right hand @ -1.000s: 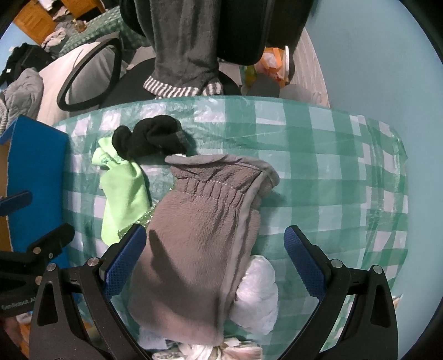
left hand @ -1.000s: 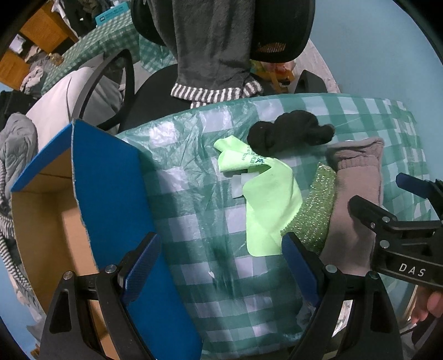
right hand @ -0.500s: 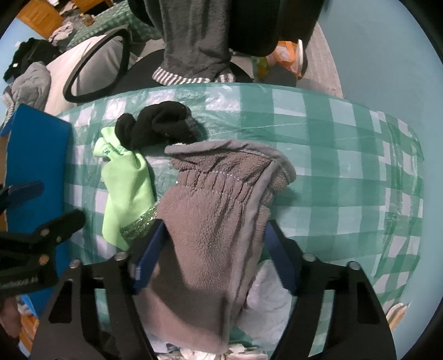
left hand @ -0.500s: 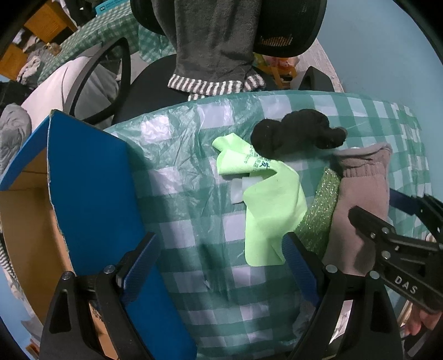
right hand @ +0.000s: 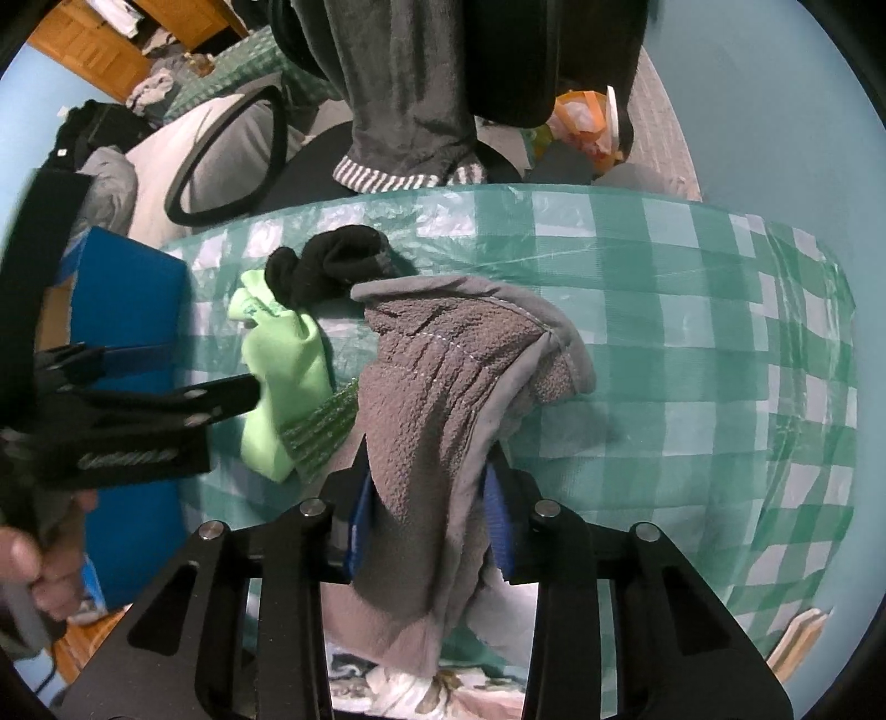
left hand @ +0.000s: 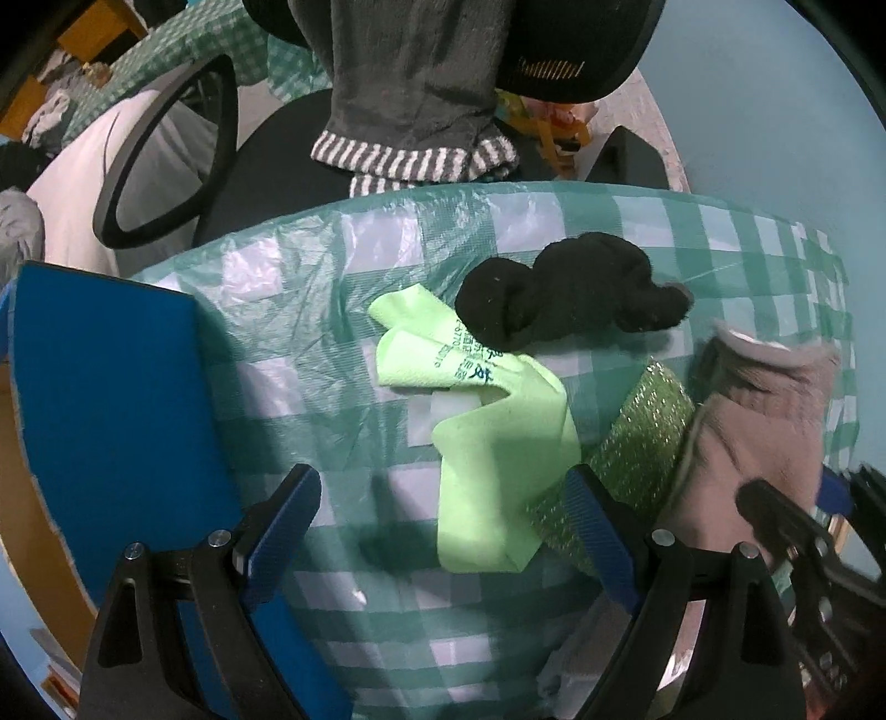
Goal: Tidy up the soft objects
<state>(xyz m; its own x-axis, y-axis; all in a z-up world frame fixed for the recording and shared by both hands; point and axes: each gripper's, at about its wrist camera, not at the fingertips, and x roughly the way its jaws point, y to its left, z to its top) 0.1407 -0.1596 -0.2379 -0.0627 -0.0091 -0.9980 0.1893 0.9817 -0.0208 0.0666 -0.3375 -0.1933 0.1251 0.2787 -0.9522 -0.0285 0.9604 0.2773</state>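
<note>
In the right wrist view, the right gripper (right hand: 429, 512) sits at the lower centre of the frame, its blue pads pinching a grey fleece mitten (right hand: 443, 387). The mitten's cuff rises toward the middle of the frame; its lower end hangs between the black arms and is partly hidden by them. Left of the mitten lies a lime green cloth (right hand: 282, 360) with a sparkly green band (right hand: 324, 429) at its edge, and above that a balled black sock (right hand: 332, 263). All rest on a green checked plastic tablecloth (right hand: 692, 332).

In the left wrist view, the left gripper (left hand: 443, 531) fills the bottom of the frame with its fingers spread wide, holding nothing; the lime cloth's lower end lies between them. A blue cardboard box (left hand: 111, 415) stands at the left edge, its inside mostly cut off. The mitten is blurred at the right edge. At the top, a grey striped-hem garment (left hand: 410, 83) drapes over a dark chair (left hand: 576, 50), only partly in view.
</note>
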